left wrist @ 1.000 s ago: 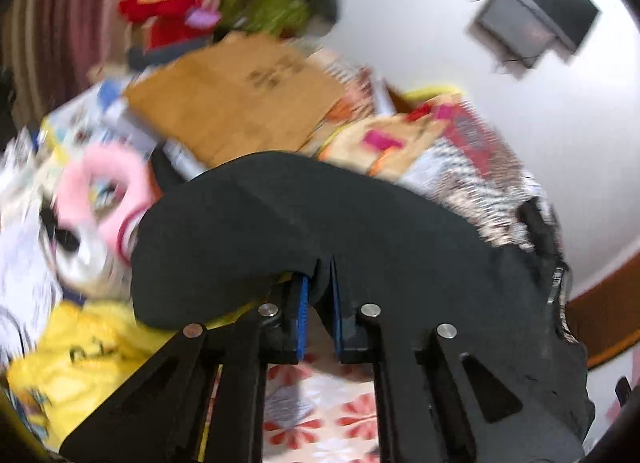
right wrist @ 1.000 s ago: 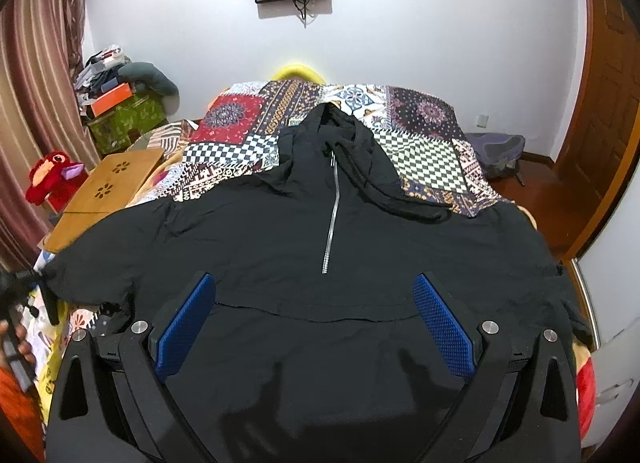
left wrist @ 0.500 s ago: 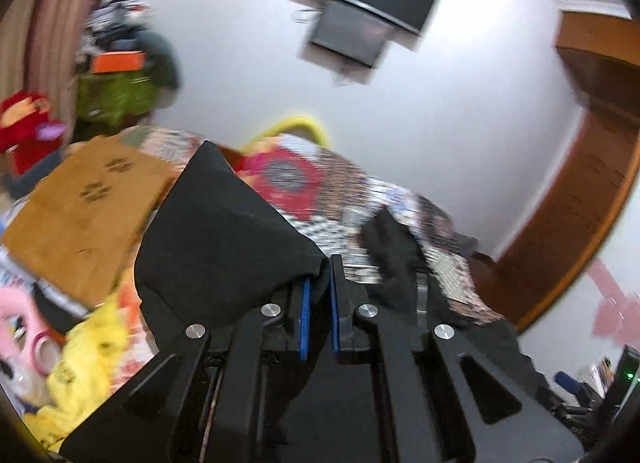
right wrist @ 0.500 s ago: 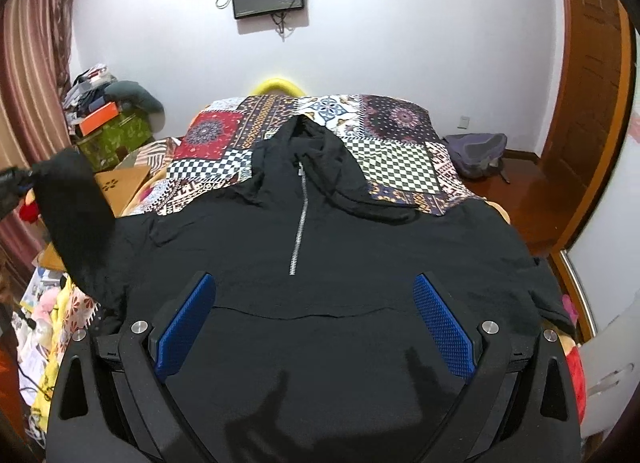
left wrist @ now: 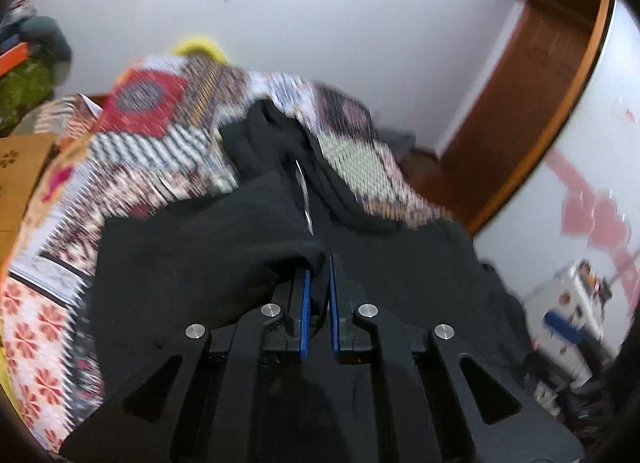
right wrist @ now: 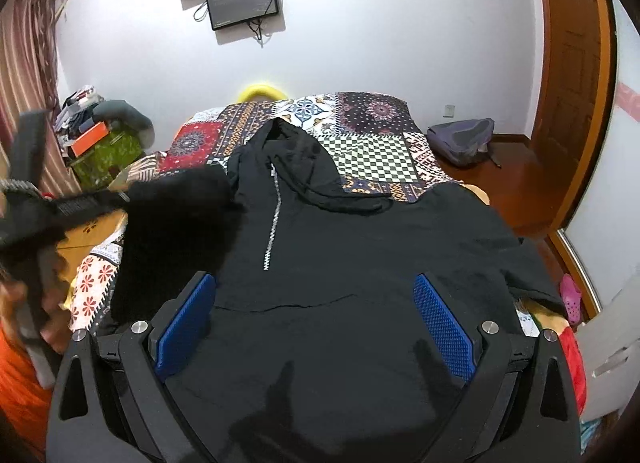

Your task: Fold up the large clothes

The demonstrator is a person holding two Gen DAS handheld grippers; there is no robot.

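Two hand-held grippers, left hand-held gripper pinching black hoodie sleeve, right hand-held gripper wide, empty

Black zip-front hoodie lying face up on a patchwork bedspread, hood toward 12 o'clock and silver zipper closed. The sleeve at 9 o'clock is lifted and drawn inward across the chest; the 3 o'clock sleeve lies flat.
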